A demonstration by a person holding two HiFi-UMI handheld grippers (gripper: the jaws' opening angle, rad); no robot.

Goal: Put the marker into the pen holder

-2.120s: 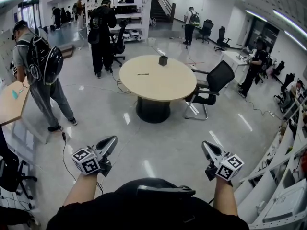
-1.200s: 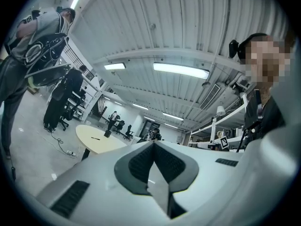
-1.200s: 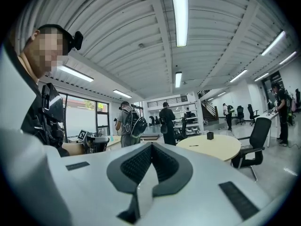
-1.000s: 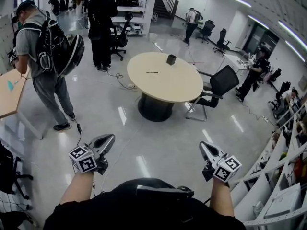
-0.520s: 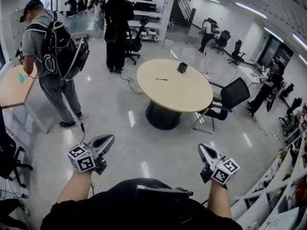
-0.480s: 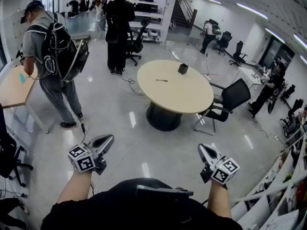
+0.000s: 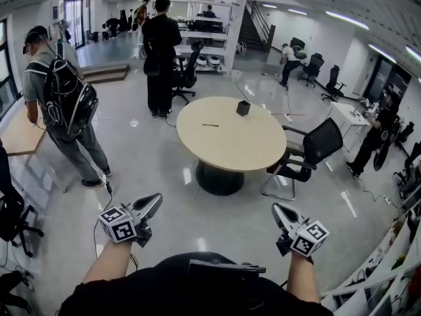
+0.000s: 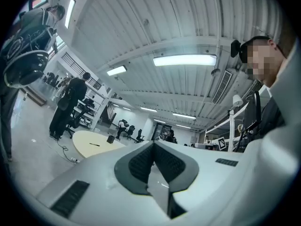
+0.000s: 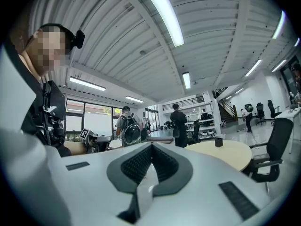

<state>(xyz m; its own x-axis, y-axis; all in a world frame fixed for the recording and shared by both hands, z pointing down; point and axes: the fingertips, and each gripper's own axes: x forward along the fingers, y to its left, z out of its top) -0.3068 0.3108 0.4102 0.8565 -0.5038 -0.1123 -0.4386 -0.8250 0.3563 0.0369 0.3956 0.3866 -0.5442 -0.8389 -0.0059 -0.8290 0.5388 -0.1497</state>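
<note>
A thin dark marker [image 7: 210, 125] lies on the round beige table [image 7: 227, 151], well ahead of me across the floor. The small black pen holder [image 7: 243, 108] stands further back on the same table. My left gripper [image 7: 155, 199] and right gripper [image 7: 277, 209] are held low in front of my body, both shut with nothing between their jaws, far short of the table. In the left gripper view the table [image 8: 84, 147], marker [image 8: 94, 145] and pen holder [image 8: 110, 139] show small beyond the jaws. The right gripper view shows the table [image 9: 230, 155] and pen holder [image 9: 218, 141] too.
A person with a backpack [image 7: 60, 104] stands at the left by a wooden desk [image 7: 20, 133]. Another person in black [image 7: 160, 51] stands beyond the table. A black office chair [image 7: 314, 151] sits at the table's right. A cable [image 7: 105, 188] trails on the glossy floor.
I have come closer to the round table, which now looks larger and lower in the head view. Both grippers stay shut and held low in front of me.
</note>
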